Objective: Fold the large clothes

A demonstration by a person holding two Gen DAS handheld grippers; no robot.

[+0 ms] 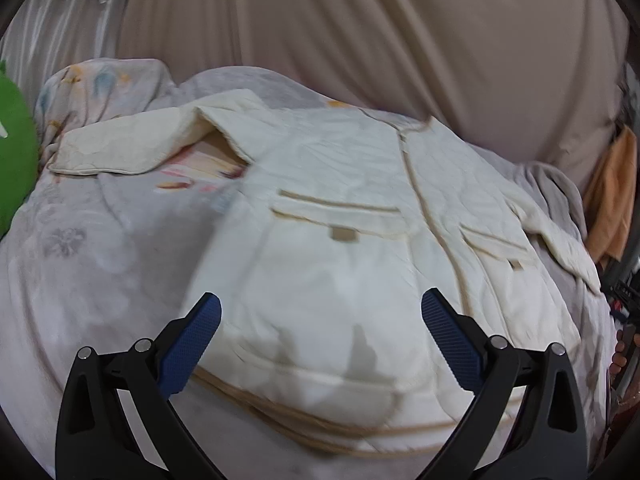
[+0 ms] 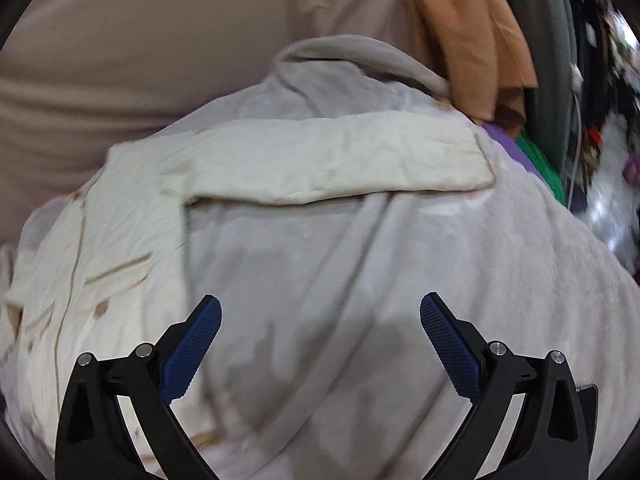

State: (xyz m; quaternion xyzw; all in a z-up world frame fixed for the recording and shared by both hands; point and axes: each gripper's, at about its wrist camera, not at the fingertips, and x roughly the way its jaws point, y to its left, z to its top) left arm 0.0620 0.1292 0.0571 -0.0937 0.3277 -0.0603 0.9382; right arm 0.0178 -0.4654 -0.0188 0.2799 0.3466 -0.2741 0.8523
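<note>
a cream quilted jacket (image 1: 340, 216) is lying front-up and spread flat on a pale grey floral blanket (image 1: 80, 264) that is covering the bed, with a beige curtain (image 1: 380, 32) hanging behind it. its two flap pockets are showing either side of the tan-piped front placket, and its hem is sitting nearest the left camera. one sleeve (image 1: 132, 144) is stretching out sideways toward a green object (image 1: 14, 148) at the frame edge; the other sleeve (image 2: 328, 164) is lying straight across the blanket in the right wrist view, its cuff pointing toward an orange cloth (image 2: 472, 40) hanging beyond the bed.

the left gripper (image 1: 320, 312) is hovering just above the hem with its blue pads spread wide, gripping nothing. the right gripper (image 2: 320, 312) is likewise gaping wide and empty, hanging over bare blanket beside the jacket body, with the outstretched sleeve ahead of it.

this is looking like the very start of folding: the garment is laid out but no fold is made yet. the next move is probably calling for the right gripper to be reaching forward to the sleeve cuff, pinching the padded fabric and carrying it across the chest, while the left does the same on its side. the quilting is likely bulky, so a deep bite seems wise.
</note>
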